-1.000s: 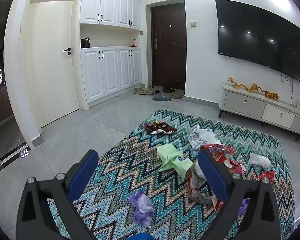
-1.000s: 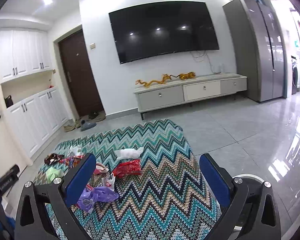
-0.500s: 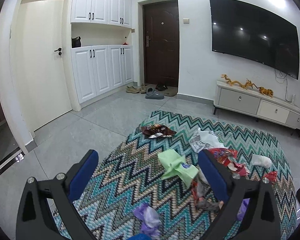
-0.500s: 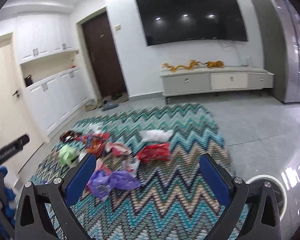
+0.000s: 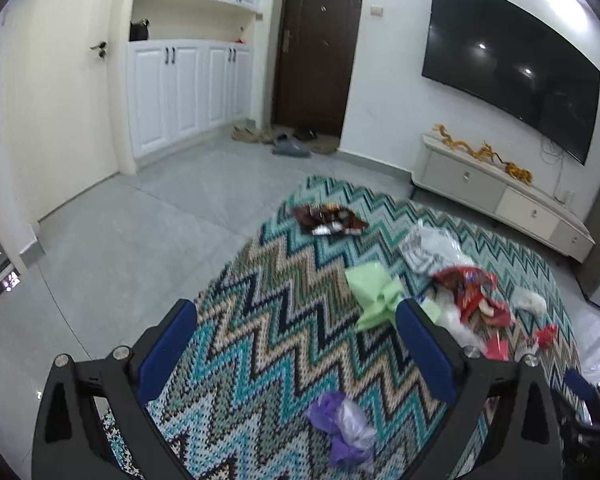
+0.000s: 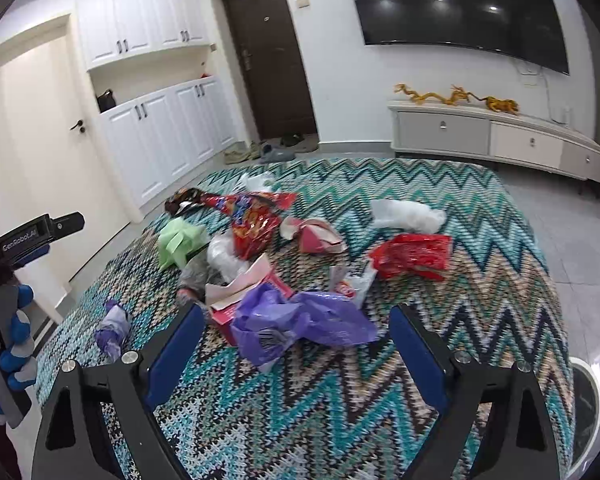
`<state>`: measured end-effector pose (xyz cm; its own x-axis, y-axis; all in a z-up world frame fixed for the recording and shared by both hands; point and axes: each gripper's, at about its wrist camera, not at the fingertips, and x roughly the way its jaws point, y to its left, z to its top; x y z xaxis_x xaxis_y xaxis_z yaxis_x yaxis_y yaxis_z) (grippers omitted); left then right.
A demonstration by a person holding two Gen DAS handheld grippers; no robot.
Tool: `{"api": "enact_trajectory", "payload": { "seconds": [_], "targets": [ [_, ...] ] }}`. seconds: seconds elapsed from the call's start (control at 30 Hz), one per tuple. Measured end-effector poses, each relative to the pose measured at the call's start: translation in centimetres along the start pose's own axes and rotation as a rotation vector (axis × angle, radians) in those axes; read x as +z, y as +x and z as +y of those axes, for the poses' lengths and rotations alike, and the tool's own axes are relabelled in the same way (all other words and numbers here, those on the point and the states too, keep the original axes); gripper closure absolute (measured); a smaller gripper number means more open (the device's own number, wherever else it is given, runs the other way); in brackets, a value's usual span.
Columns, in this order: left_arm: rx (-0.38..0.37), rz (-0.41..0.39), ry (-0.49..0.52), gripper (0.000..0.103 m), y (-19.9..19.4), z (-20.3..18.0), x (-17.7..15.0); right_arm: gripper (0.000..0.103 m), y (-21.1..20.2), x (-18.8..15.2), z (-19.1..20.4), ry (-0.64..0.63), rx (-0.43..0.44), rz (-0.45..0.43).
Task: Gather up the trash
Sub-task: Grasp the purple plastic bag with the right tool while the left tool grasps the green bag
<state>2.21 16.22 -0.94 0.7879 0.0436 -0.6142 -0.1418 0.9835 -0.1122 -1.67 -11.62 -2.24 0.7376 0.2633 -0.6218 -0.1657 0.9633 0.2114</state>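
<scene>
— What is seen nearest the cameras?

— The left tongs (image 5: 296, 348) are held wide apart with nothing between the blue pads; the right tongs (image 6: 296, 350) are likewise spread and empty. Both are poised above a zigzag-patterned rug (image 6: 380, 400).

— And where is the trash found?

— All of it is scattered on the rug. Just ahead of the right tongs, a crumpled purple plastic bag (image 6: 300, 322) is seen, lying against a pink-and-red carton (image 6: 244, 292). A smaller purple bag (image 5: 342, 428) lies apart from it, low between the left tongs' fingers. Farther in, a light green wrapper (image 6: 178, 242) is found beside a clear plastic bag (image 6: 224, 258) and a red printed snack bag (image 6: 252, 222). To the right, a red foil packet (image 6: 412, 256) is laid near a white plastic bag (image 6: 404, 216). At the rug's far edge, a dark brown wrapper (image 5: 328, 220) lies open.

— What is seen beyond the rug?

— Grey floor tiles (image 5: 140, 232), shoes (image 5: 284, 140) by a dark brown door (image 5: 316, 48), white cabinets (image 5: 188, 84), and a low TV cabinet (image 6: 496, 140) under a wall-mounted television (image 6: 456, 8).
</scene>
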Motion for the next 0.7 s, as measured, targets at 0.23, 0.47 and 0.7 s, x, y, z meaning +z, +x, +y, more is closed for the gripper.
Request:
{"api": "enact_trajectory", "payload": {
  "seconds": [0.23, 0.47, 0.7],
  "targets": [
    [-0.063, 0.039, 0.056, 0.003, 2.0, -1.9, 1.0, 0.019, 1.9, 0.5, 0.3, -0.006, 0.029, 0.028],
    [-0.135, 0.118, 0.085, 0.003, 5.7, -5.8, 1.5, 0.034, 3.2, 0.1, 0.0, 0.006, 0.035, 0.065],
    [-0.095, 0.204, 0.094, 0.008, 10.2, -7.6, 1.0, 0.053, 4.1, 0.0, 0.2, -0.002, 0.061, 0.085]
  ]
}}
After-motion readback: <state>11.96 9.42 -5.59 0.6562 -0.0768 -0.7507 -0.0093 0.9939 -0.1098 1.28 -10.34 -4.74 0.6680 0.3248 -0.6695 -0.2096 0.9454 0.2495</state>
